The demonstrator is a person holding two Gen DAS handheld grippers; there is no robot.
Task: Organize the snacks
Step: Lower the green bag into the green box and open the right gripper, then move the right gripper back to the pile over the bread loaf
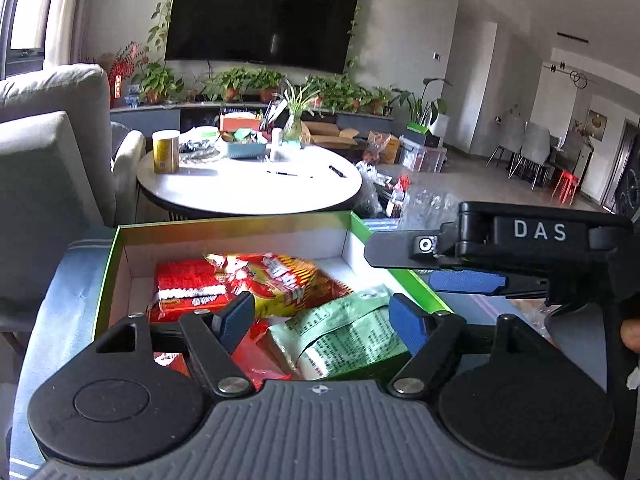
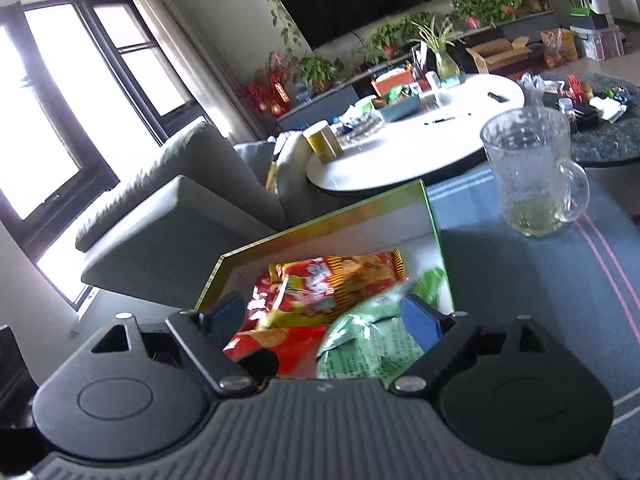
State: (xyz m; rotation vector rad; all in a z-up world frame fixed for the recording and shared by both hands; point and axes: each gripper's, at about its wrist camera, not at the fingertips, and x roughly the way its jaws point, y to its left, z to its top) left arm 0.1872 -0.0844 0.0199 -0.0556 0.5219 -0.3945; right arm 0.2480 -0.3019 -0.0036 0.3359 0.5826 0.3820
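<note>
An open box with a green rim [image 1: 224, 224] sits on a blue striped cloth and holds several snack packets. Among them are a red pack [image 1: 188, 284], a yellow-and-red bag [image 1: 280, 280] and a pale green packet [image 1: 348, 332]. My left gripper [image 1: 320, 312] hovers open over the box's near end, its blue pads clear of the packets below. My right gripper [image 1: 396, 268] reaches in from the right over the box's right rim. In the right wrist view my right gripper [image 2: 322, 312] is open above the yellow-and-red bag [image 2: 340, 280] and the green packet [image 2: 360, 344], gripping nothing.
A glass mug [image 2: 528, 176] with a little yellowish liquid stands on the cloth [image 2: 520, 280] right of the box. Beyond it is a round white table [image 1: 248, 188] with a gold can, a basket and pens. A grey sofa [image 1: 48, 152] lies to the left.
</note>
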